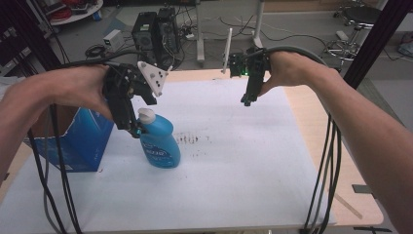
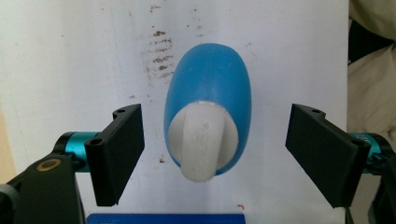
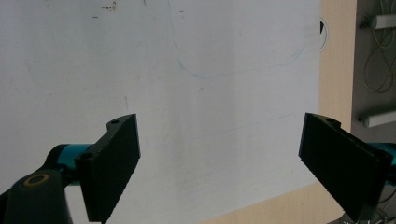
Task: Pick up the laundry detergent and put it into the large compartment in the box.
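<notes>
Two tongs agape, gripping nothing | left tongs (image 2: 212,156) straddle blue bottle (image 1: 159,141), gaps both sides | right tongs (image 1: 248,100) well apart from bottle | blue box (image 1: 80,141) beside bottle, at bench (image 1: 311,122) edge

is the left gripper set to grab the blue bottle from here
Probably yes: the left gripper is open right above the blue bottle, its fingers either side of the white cap with nothing between.

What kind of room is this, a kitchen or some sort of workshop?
Most likely a lab or workshop, not a kitchen. Behind the table stand computer towers amid loose cables on the floor, and a person holds a wired left gripper over a blue bottle.
</notes>
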`<state>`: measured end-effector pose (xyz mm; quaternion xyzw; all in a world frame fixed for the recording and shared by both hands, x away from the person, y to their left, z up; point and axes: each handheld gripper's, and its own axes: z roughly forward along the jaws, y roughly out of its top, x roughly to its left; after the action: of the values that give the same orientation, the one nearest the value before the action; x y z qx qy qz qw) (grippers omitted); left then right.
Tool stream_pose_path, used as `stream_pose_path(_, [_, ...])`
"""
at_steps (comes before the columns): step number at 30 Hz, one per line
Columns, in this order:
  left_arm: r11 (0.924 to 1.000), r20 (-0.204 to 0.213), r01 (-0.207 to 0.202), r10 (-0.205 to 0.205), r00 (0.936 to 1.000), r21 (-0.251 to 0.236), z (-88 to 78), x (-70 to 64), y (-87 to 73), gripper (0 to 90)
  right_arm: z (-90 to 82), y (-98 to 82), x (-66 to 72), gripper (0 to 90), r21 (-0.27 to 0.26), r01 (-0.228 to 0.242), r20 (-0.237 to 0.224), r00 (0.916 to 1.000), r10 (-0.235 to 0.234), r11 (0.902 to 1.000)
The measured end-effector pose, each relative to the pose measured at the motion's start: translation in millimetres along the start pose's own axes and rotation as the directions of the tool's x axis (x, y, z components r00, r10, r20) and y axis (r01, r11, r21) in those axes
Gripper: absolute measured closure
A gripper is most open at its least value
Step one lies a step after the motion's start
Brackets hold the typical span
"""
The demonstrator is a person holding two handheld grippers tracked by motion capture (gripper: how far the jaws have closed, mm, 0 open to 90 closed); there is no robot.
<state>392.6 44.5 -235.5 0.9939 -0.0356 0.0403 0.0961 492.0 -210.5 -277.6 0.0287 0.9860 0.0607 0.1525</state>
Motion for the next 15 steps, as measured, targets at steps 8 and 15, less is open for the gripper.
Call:
stream_pose_path(8, [0.9996,0.024,-0.012,0.012,0.9996,0.026,21.8,7.7,-2.1,19.6,-3.4,2.0,2.0,11.7,-0.015,0.011,0.009,0.9999,-0.011,0.9998])
stream_pose_path(15, [0.9989,0.024,-0.018,0.017,0.9996,0.044,35.2,9.1,-3.2,19.6,-4.3,1.7,3.1,11.7,-0.012,0.009,0.009,0.9999,-0.009,0.9999])
